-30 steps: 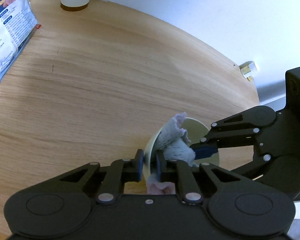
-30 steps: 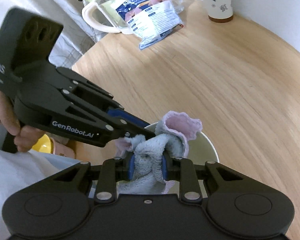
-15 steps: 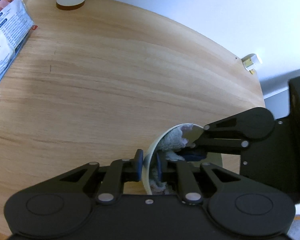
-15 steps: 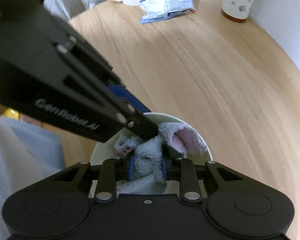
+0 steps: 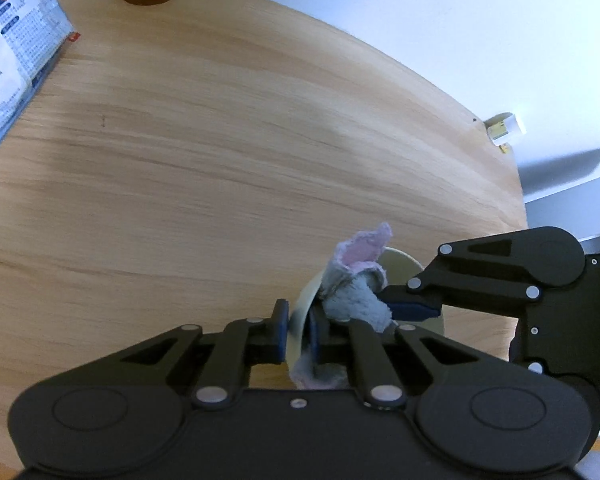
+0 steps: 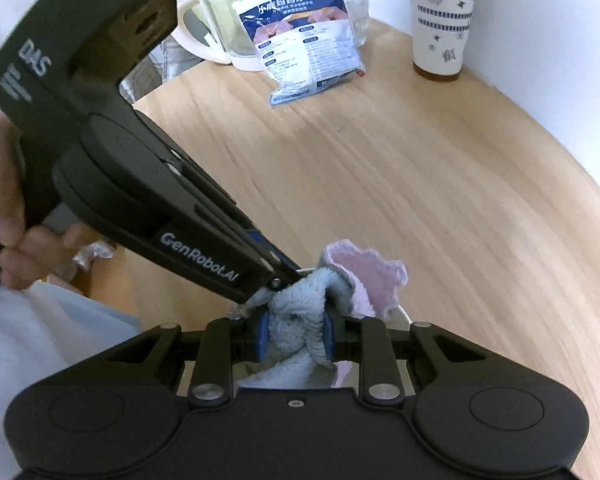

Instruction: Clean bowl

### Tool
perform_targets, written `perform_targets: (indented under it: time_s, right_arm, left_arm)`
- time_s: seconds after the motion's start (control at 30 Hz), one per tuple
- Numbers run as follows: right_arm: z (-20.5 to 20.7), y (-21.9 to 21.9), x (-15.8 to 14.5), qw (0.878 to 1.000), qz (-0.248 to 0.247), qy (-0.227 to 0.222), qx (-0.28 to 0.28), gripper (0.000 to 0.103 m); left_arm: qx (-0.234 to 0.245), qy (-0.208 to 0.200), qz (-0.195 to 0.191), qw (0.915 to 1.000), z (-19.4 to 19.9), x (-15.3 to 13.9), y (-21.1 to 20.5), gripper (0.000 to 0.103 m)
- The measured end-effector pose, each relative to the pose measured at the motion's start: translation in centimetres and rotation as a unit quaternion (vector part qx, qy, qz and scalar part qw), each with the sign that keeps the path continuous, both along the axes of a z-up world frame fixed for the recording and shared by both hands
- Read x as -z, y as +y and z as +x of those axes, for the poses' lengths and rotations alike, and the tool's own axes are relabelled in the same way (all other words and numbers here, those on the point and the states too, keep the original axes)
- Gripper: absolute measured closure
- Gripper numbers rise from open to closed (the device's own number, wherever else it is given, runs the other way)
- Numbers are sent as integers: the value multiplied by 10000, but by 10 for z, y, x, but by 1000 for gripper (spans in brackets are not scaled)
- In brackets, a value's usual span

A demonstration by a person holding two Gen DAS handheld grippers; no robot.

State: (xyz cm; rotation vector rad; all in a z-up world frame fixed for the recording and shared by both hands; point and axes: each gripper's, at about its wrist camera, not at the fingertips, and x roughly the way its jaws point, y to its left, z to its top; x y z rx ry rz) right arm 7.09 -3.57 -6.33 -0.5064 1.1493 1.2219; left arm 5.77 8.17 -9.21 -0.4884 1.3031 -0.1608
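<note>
A cream bowl (image 5: 400,264) stands tilted at the near edge of the round wooden table (image 5: 220,160). My left gripper (image 5: 298,334) is shut on the bowl's rim, one pad outside and one inside. My right gripper (image 6: 294,332) is shut on a grey and pink cloth (image 6: 340,284) and holds it over the bowl's mouth. The cloth also shows in the left wrist view (image 5: 356,284), rising above the rim. In the right wrist view the bowl (image 6: 400,316) is almost hidden behind the cloth and the fingers.
A printed paper cup (image 6: 440,20) stands at the far edge by the wall. A blue and white packet (image 6: 308,52) leans on a glass kettle (image 6: 244,12). A small yellow and white object (image 5: 504,128) lies beyond the table's right edge.
The cloth has come up from deep inside the bowl and now stands above the rim. The right gripper has drawn back and lifted with it. The left gripper still holds the rim.
</note>
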Motion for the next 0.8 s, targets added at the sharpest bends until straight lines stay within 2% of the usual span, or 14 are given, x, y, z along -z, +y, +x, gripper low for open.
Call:
perform_targets:
  time_s: [0.33, 0.5, 0.63, 0.7, 0.8]
  right_arm:
    - [-6, 12, 22, 9975, -627, -300, -117, 75]
    - [-12, 13, 11, 9934, -962, -525, -326, 74]
    - [5, -2, -16, 9972, -748, 0, 85, 74]
    - [15, -11, -26, 9968, -557, 421, 385, 74]
    - [13, -11, -27, 9963, -443, 669, 318, 74]
  left_arm:
    - [119, -22, 54, 9999, 2, 0, -2, 94]
    - [213, -11, 177, 9996, 5, 0, -8, 94]
    - [209, 16, 212, 9996, 5, 2, -9, 94]
    - [151, 29, 208, 9997, 5, 4, -8, 94]
    - [178, -1, 356, 9992, 6, 4, -13, 94]
